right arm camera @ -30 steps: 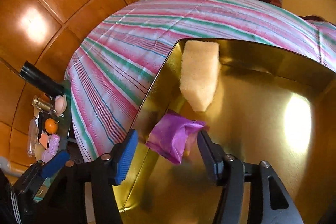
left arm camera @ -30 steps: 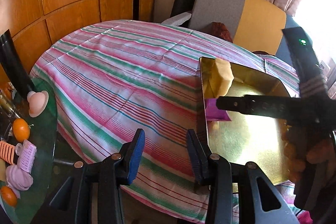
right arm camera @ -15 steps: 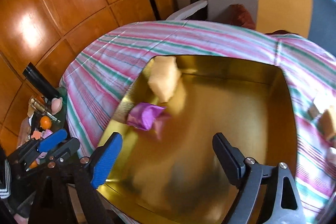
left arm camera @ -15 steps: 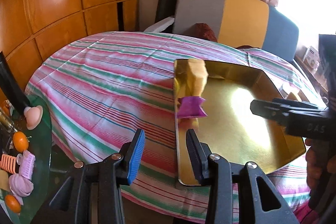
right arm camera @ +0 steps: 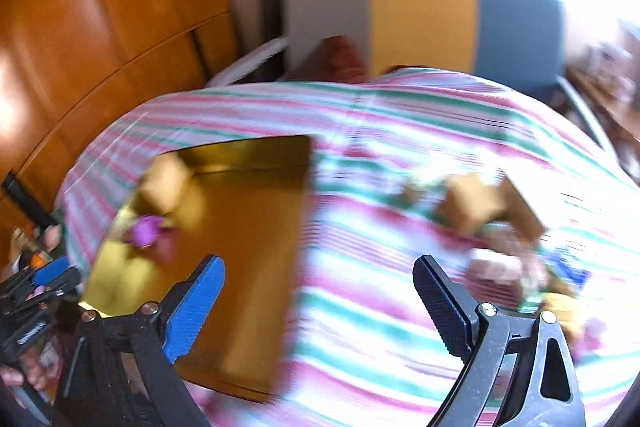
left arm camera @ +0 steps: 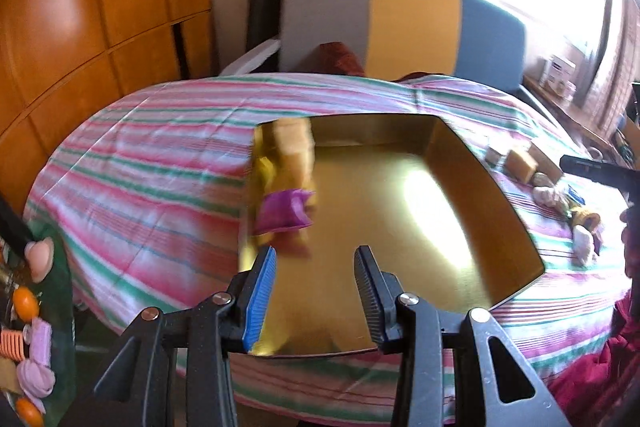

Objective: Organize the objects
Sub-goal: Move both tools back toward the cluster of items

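Note:
A gold tray (left arm camera: 496,179) lies on the striped tablecloth. In its far left corner sit a purple packet (left arm camera: 285,209) and a pale yellow sponge block (left arm camera: 294,147). My left gripper (left arm camera: 316,291) is open and empty, just above the tray's near edge. My right gripper (right arm camera: 318,301) is open wide and empty, over the cloth to the right of the tray (right arm camera: 248,227). The right wrist view is blurred. Loose items (right arm camera: 480,211), among them tan blocks, lie on the cloth to the right (left arm camera: 524,163).
A side table (left arm camera: 60,291) at the left holds oranges and small pink things. A grey, yellow and blue chair (left arm camera: 400,23) stands behind the table. Wooden panelling (left arm camera: 80,27) fills the left.
The right gripper let go of the purple packet, opened wide and swung right out of the tray. The left gripper moved right, over the tray's near edge.

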Action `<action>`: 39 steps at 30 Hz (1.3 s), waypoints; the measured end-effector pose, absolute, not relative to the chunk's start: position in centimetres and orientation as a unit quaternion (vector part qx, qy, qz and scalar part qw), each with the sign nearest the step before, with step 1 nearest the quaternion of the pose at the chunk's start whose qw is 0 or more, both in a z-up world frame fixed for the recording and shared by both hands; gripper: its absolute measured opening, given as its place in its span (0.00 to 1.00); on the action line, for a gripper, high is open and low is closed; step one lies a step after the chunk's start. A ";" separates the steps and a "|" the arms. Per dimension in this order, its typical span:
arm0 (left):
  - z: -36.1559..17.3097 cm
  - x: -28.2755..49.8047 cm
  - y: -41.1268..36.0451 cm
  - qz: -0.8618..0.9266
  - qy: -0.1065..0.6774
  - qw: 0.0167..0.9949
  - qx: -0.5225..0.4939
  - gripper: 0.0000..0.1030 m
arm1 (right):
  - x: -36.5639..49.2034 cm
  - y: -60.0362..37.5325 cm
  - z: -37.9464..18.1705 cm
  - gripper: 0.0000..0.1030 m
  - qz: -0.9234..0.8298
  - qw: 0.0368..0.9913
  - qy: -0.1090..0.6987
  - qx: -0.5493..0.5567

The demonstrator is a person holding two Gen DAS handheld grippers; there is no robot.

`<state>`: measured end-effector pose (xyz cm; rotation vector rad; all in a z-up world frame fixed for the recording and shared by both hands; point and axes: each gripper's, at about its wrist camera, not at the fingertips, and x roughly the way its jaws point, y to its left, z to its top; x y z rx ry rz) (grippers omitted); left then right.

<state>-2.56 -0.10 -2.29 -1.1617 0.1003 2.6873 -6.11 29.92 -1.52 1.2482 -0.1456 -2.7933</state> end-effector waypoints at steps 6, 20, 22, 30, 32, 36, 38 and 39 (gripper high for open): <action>-1.4 -2.1 4.5 0.906 0.060 0.160 -0.386 0.39 | -3.6 41.0 -0.8 0.94 -0.911 -0.086 -0.074 0.396; -1.8 0.1 21.1 0.839 0.110 0.344 -0.406 0.39 | 2.4 59.4 -5.0 0.97 -0.833 -0.278 -0.300 0.372; -2.8 0.5 23.8 0.824 0.117 0.367 -0.416 0.39 | 2.4 59.4 -5.1 0.97 -0.832 -0.269 -0.311 0.373; -6.5 0.8 30.2 0.777 0.116 0.407 -0.465 0.39 | 2.7 58.9 -5.0 0.97 -0.836 -0.243 -0.333 0.363; -7.2 0.6 31.5 0.770 0.108 0.411 -0.476 0.39 | 2.9 58.9 -5.0 0.97 -0.835 -0.239 -0.339 0.362; -8.4 -0.1 33.9 0.758 0.081 0.415 -0.496 0.41 | 2.9 59.1 -5.1 0.97 -0.833 -0.234 -0.350 0.360; -8.7 -0.4 34.9 0.758 0.071 0.413 -0.500 0.42 | 3.0 59.3 -5.2 0.97 -0.831 -0.233 -0.356 0.358; -8.9 -0.6 35.5 0.757 0.064 0.414 -0.500 0.43 | 3.1 59.3 -5.2 0.97 -0.830 -0.232 -0.360 0.357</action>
